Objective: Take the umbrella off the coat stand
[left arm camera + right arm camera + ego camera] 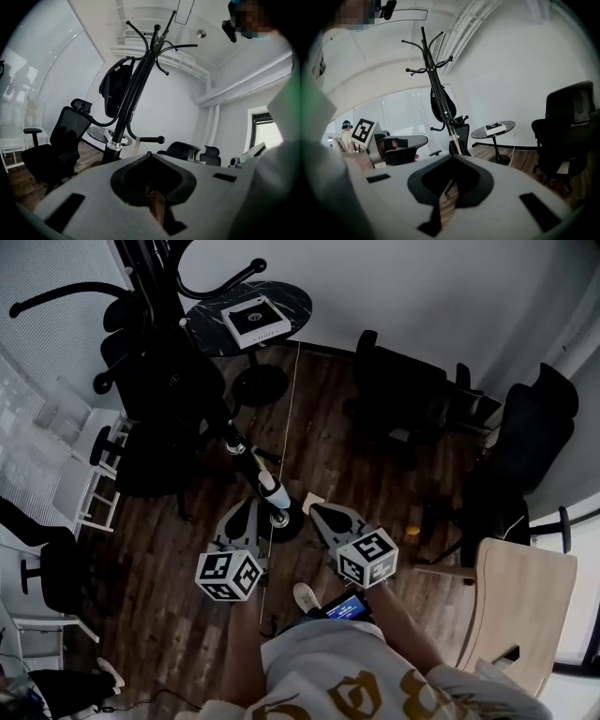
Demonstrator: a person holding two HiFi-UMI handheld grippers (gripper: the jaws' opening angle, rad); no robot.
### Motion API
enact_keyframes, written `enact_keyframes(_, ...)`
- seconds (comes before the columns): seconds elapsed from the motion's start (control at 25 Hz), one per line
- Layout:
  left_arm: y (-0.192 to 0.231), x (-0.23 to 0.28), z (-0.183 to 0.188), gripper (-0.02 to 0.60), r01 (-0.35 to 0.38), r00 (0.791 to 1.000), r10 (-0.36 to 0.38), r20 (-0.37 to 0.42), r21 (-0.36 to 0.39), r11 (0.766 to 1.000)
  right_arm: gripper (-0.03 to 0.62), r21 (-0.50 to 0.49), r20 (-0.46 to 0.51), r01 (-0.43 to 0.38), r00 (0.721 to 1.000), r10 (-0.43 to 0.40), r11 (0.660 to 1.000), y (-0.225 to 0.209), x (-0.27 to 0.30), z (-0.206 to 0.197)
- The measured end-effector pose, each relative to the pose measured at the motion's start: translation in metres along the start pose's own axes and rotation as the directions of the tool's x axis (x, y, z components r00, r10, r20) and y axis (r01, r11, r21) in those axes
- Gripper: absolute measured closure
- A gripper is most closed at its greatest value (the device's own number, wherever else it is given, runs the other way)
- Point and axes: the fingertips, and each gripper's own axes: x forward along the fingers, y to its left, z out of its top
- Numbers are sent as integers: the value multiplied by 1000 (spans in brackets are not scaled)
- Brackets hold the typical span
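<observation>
The black coat stand (159, 296) rises at the upper left, and its round base (281, 521) sits on the wood floor just ahead of both grippers. In the left gripper view a loose black shape (115, 89), which looks like the folded umbrella, hangs from a hook high on the stand (140, 75). The right gripper view shows the same shape (440, 105) against the stand's pole (433, 70). My left gripper (246, 507) (149, 155) and right gripper (315, 511) (452, 157) are held low, side by side. They point at the stand and are well short of it. Both are shut and hold nothing.
A round black table (211, 315) with a white box (255, 320) stands behind the stand. Black office chairs (398, 399) crowd the right and left (141, 390). A light wooden chair (516, 606) is at my right, and white racks (75, 484) are at the left.
</observation>
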Motion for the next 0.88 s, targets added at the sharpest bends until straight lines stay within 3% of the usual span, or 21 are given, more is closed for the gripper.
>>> enact_keyframes(0.88, 38, 45, 0, 561, 64, 998, -64, -26, -11, 998, 582, -43, -20, 1, 1000, -2, 999, -10, 69, 10)
